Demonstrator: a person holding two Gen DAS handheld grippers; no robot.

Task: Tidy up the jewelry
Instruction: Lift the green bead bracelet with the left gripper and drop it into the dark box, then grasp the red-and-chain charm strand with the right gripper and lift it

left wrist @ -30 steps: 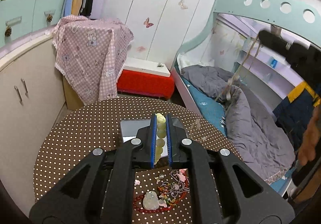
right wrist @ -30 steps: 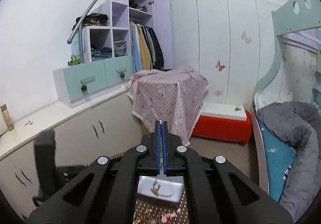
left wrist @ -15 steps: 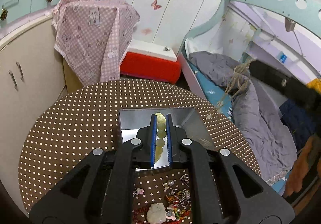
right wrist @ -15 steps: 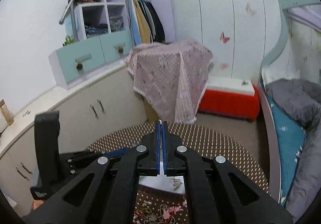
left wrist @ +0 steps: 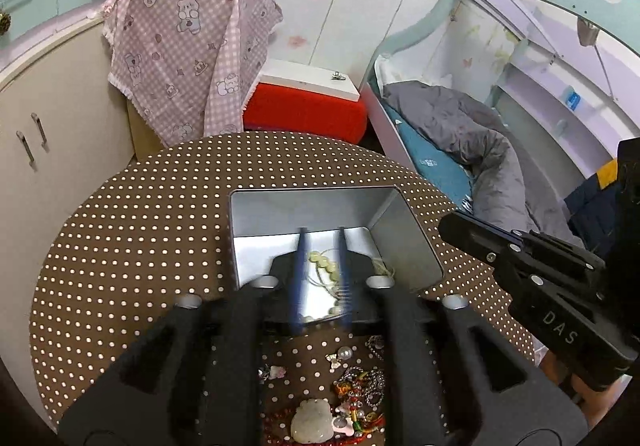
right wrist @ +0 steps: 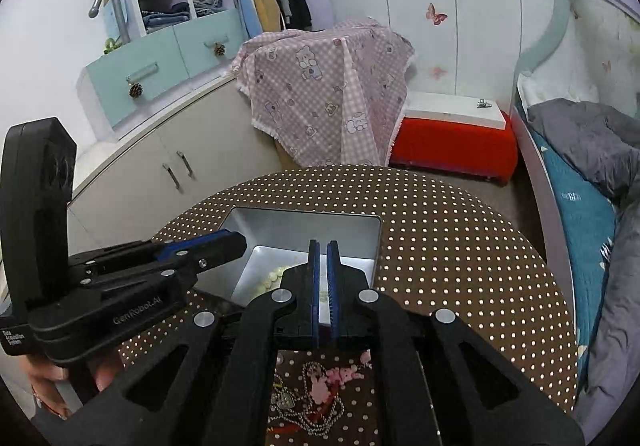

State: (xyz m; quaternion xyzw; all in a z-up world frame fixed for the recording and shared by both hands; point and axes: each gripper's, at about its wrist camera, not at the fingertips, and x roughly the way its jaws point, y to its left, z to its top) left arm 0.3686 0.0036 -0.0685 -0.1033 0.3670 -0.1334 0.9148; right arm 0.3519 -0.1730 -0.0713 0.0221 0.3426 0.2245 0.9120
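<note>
"DAS" on right gripper; "GenRobot.AI" on left gripper

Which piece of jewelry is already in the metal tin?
The pale green bead bracelet, lying inside the tin; the other pieces, like the white pendant, sit on the dotted tablecloth.

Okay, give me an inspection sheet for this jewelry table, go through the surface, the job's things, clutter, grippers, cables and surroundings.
Surface: round table under a brown cloth with white dots.
Job's things: open metal tin at mid-table; pale bead bracelet lying inside it; jewelry pile of chains, charms and a white pendant on the near side of the tin.
Clutter: nothing seen.
Grippers: left hand-held gripper over the tin, jaws opening, beads between and below them, not pinched; right hand-held gripper at the tin's near edge, jaws opening, whether anything is between them cannot be told.
Cables: nothing seen.
Surroundings: pink checked cloth, red box, bed, cabinets.
</note>
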